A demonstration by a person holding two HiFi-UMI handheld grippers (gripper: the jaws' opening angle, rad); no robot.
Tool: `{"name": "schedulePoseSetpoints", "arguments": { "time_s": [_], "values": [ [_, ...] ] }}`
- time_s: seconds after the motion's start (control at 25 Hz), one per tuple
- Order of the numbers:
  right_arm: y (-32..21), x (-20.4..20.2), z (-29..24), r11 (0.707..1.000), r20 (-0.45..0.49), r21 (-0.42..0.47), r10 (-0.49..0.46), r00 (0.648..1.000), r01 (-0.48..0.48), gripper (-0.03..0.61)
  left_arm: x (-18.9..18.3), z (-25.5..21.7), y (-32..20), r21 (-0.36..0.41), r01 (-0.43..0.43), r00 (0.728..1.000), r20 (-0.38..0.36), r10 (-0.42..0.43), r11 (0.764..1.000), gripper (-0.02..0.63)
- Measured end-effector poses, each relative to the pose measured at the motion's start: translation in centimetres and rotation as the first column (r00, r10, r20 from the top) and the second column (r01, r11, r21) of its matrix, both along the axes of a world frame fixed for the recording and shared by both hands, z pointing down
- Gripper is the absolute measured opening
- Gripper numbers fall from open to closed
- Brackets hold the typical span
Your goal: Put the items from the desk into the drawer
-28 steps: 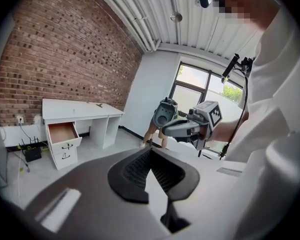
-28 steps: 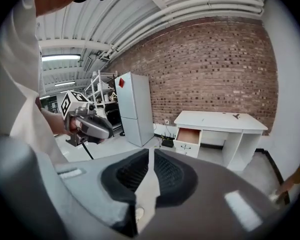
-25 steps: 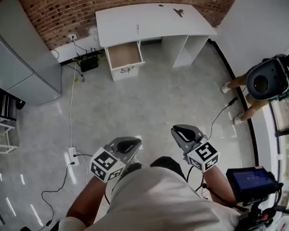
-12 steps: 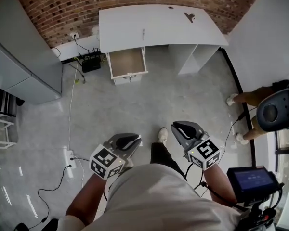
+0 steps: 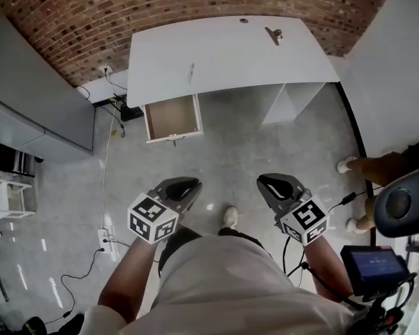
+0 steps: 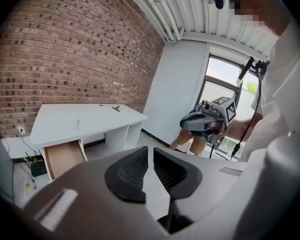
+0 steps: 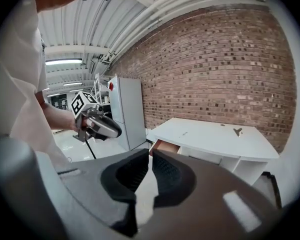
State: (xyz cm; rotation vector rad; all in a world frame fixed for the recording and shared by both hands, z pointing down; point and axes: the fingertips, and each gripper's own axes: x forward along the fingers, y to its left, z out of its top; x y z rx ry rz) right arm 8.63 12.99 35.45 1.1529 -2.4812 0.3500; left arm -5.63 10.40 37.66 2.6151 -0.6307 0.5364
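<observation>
A white desk (image 5: 230, 51) stands against the brick wall, well ahead of me. On its top lie a dark clip (image 5: 274, 33), a small round item (image 5: 244, 21) and a thin pen-like item (image 5: 191, 69). Below the desk's left part a drawer (image 5: 172, 118) is pulled open, and its brown inside looks empty. My left gripper (image 5: 185, 185) and right gripper (image 5: 271, 183) are held low over the floor, far short of the desk. Both are shut with nothing between their pads. The left gripper view shows the desk (image 6: 85, 119), the drawer (image 6: 62, 156) and the right gripper (image 6: 205, 121).
A grey cabinet (image 5: 28, 96) stands at the left. A power strip with cables (image 5: 105, 222) lies on the floor at the left. Another person's legs (image 5: 377, 169) and a round grey device (image 5: 405, 204) are at the right, near a small screen (image 5: 377, 267).
The desk and drawer have come nearer and larger in the head view as the person walks forward. Both grippers stay shut and held the same way.
</observation>
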Motion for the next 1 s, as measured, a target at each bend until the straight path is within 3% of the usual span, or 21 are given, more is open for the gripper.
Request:
{"name": "schedulePoseSetpoints", "arguments": {
  "time_s": [0.16, 0.36, 0.68, 1.0],
  "values": [
    [-2.6, 4.6, 0.7, 0.999, 0.029, -0.028, 0.029, 0.999, -0.028, 0.023, 3.7, 0.1, -5.7, -0.001, 0.022, 0.998, 0.053, -0.022, 1.000, 0.043],
    [-4.9, 7.8, 2.5, 0.995, 0.078, -0.077, 0.068, 0.995, -0.062, 0.022, 5.5, 1.9, -13.8, -0.007, 0.096, 0.989, 0.116, -0.094, 0.995, 0.043],
    [-10.0, 10.2, 3.9, 0.985, 0.045, -0.121, 0.127, 0.991, -0.121, 0.023, 5.5, 6.7, -27.5, -0.014, 0.169, 0.967, 0.197, -0.163, 0.985, 0.067],
    [-18.9, 11.0, 4.5, 0.969, 0.022, -0.169, 0.188, 0.982, -0.182, 0.021, 3.6, 13.3, -42.8, -0.098, 0.217, 0.938, 0.297, -0.180, 0.971, 0.072]
  ]
}}
